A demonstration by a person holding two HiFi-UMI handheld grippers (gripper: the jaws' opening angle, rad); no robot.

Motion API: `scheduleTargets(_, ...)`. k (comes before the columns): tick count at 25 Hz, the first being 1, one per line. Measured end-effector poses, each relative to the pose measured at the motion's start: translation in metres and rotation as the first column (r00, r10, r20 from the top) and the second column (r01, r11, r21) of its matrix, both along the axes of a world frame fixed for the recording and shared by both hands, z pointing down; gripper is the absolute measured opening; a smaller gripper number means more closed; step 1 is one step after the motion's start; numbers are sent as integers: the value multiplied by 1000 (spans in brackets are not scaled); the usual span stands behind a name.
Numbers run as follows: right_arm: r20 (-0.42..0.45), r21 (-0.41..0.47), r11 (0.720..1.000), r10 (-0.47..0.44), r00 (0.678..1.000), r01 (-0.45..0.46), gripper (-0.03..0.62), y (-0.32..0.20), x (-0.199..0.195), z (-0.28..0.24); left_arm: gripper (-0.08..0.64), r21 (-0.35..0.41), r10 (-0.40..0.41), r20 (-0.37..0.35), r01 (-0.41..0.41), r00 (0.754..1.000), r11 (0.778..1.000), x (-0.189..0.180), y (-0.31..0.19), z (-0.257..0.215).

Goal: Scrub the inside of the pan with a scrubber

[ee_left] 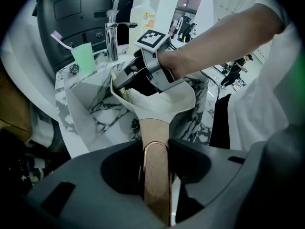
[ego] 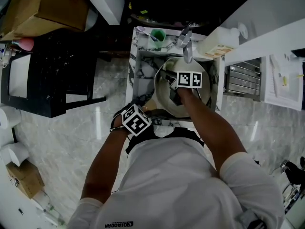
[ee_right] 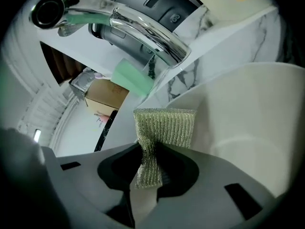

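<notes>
Reaching down, the right gripper [ee_right: 148, 162] pinches a ribbed mesh scrubber [ee_right: 165, 125] inside the cream pan [ee_right: 248, 128]; the left gripper [ee_left: 156, 152] clamps its perhaps-wooden handle [ee_left: 155, 132].

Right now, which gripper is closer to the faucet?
Right. The right gripper, clamping the scrubber, sits inside the pan right below the faucet. The left gripper grips the pan handle by the near rim of the sink, farther back.
</notes>
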State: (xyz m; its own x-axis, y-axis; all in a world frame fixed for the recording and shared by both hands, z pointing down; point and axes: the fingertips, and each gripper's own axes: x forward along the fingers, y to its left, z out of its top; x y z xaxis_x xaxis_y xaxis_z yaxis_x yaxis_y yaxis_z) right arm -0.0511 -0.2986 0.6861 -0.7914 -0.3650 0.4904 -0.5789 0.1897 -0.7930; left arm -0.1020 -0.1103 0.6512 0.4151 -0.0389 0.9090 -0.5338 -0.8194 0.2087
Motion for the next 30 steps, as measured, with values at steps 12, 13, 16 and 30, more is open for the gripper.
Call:
scheduleTargets(12,110,-176,981,-57,992,75,109,50,-21,-9,172,1,1,-1,-1,1000,1000,2,1,0)
scheduleTargets(13,122,-195,977,-58,991,81,109,54,-21,-9,172,0,0,0,0,1000,1000,1,1,0)
scheduleTargets(16,151,-244,964,-67,986,103,107,65,-23,-10,172,3,2,3,-2,1000,1000,0,1,1)
scheduleTargets(30,156,-422,828,-337,929,371,107,139,-7,-4,173,-12,8,4,-8,1000,1000,-1,5,4)
